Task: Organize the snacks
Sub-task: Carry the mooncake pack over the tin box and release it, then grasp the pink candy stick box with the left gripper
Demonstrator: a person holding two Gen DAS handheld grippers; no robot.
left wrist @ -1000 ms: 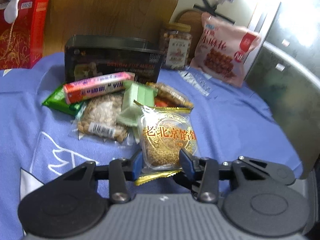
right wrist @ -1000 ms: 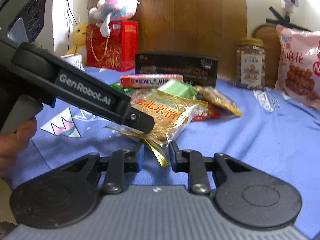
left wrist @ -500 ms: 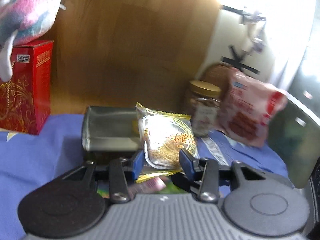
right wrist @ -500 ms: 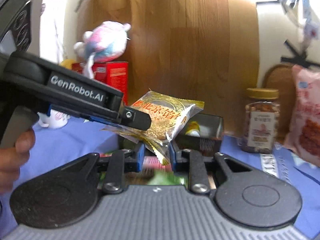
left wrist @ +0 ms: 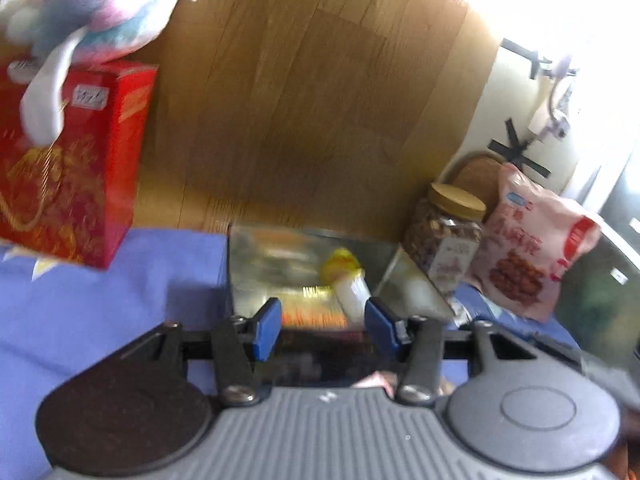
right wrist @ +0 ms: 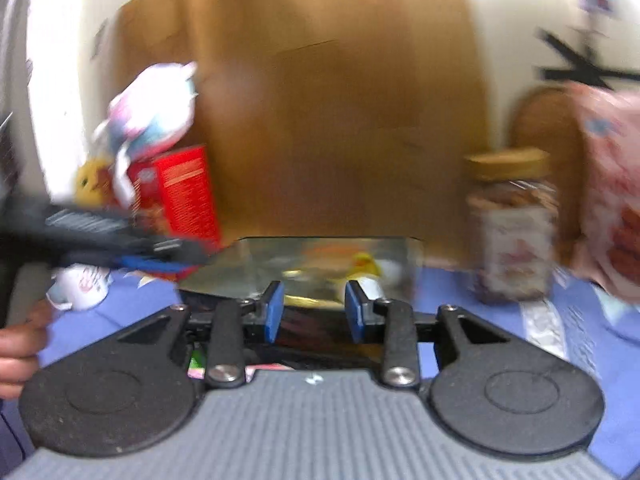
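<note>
Both views are blurred by motion. An open dark tin box (left wrist: 288, 256) with a shiny inside stands on the blue cloth in front of both grippers; it also shows in the right wrist view (right wrist: 320, 258). A blurred gold packet (left wrist: 310, 308) and a small yellow-topped item (left wrist: 344, 276) lie inside it. My left gripper (left wrist: 322, 326) is open and empty just in front of the box. My right gripper (right wrist: 314, 310) is open and empty at the box's near wall. The left gripper's arm (right wrist: 100, 234) crosses the left of the right wrist view.
A red gift box (left wrist: 64, 160) with a plush toy (left wrist: 96, 12) on top stands at the left. A nut jar (left wrist: 444, 236) and a pink snack bag (left wrist: 532, 248) stand at the right. A white mug (right wrist: 80, 286) sits at the left. A wooden panel rises behind.
Both grippers have let go of the gold pastry packet and opened. The packet now lies in the tin box. Both grippers sit closer to the box.
</note>
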